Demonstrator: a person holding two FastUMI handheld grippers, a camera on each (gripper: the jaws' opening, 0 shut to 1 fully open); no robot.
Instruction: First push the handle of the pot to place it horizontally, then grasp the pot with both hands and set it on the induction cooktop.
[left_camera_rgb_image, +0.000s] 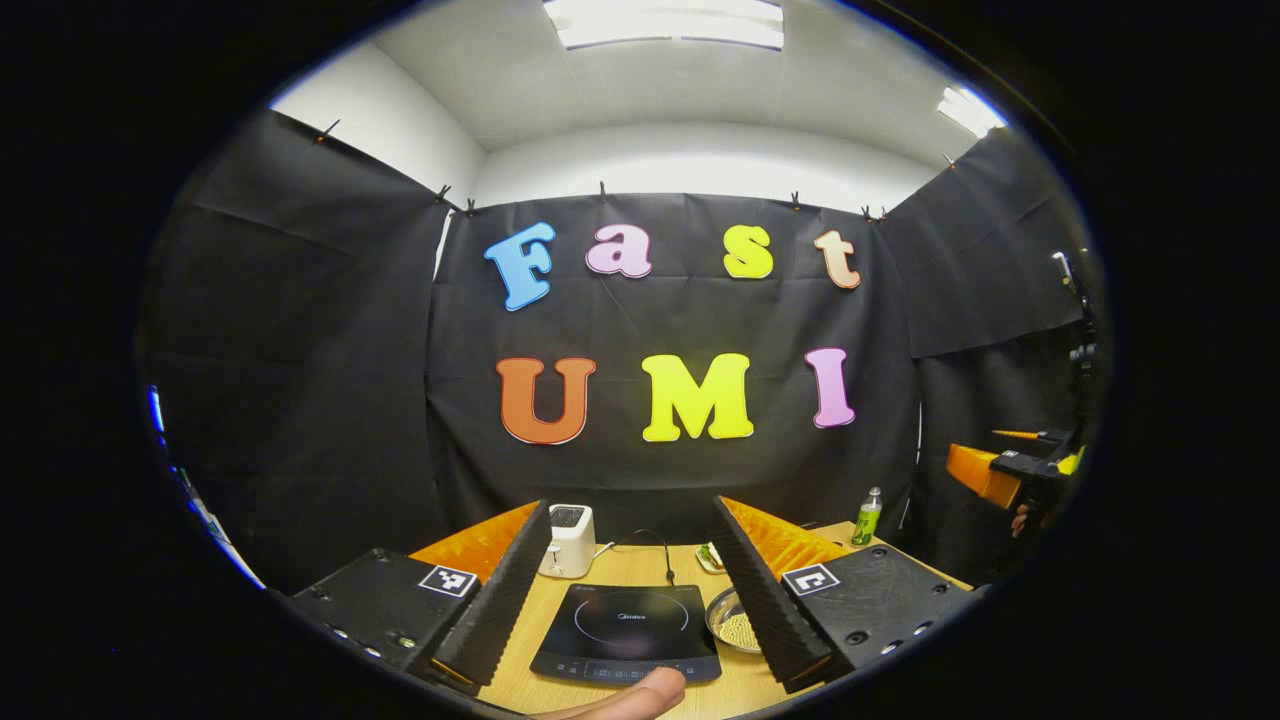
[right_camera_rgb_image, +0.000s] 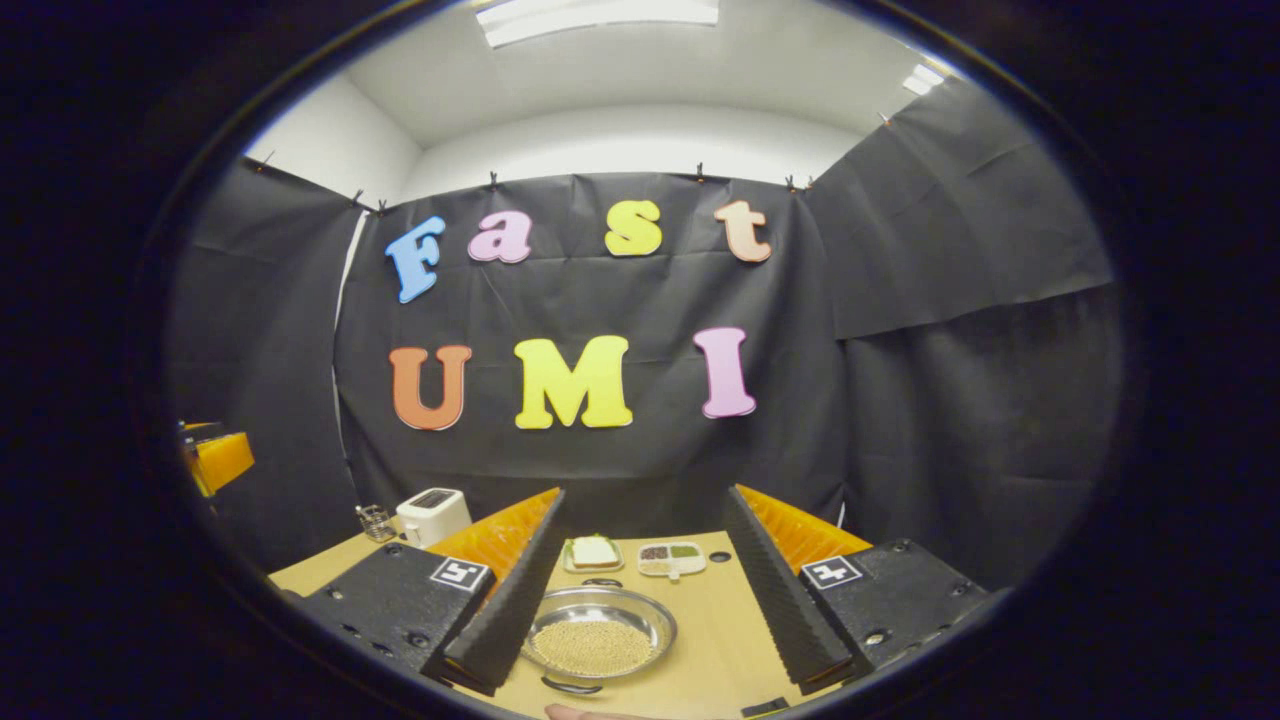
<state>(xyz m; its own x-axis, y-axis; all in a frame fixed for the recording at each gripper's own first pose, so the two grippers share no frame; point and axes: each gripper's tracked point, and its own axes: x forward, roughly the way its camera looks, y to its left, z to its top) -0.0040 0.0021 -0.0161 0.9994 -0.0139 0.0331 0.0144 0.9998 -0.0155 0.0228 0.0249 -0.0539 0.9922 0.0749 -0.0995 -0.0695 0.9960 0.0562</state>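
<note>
A shallow steel pot (right_camera_rgb_image: 598, 632) holding small pale grains sits on the wooden table (right_camera_rgb_image: 722, 640), low between the fingers of my open right gripper (right_camera_rgb_image: 645, 495). One dark loop handle (right_camera_rgb_image: 572, 686) shows at its near rim and another at its far rim. In the left gripper view the black induction cooktop (left_camera_rgb_image: 628, 622) lies between the fingers of my open left gripper (left_camera_rgb_image: 632, 508), with the pot (left_camera_rgb_image: 733, 627) just right of it, half hidden by the right finger. Neither gripper holds anything.
A white toaster (left_camera_rgb_image: 568, 540) stands behind the cooktop, its cord trailing beside it. A green bottle (left_camera_rgb_image: 867, 515) stands at the back right. A sandwich plate (right_camera_rgb_image: 594, 552) and a small condiment tray (right_camera_rgb_image: 672, 560) lie beyond the pot. A person's finger (left_camera_rgb_image: 635, 698) shows at the bottom edge.
</note>
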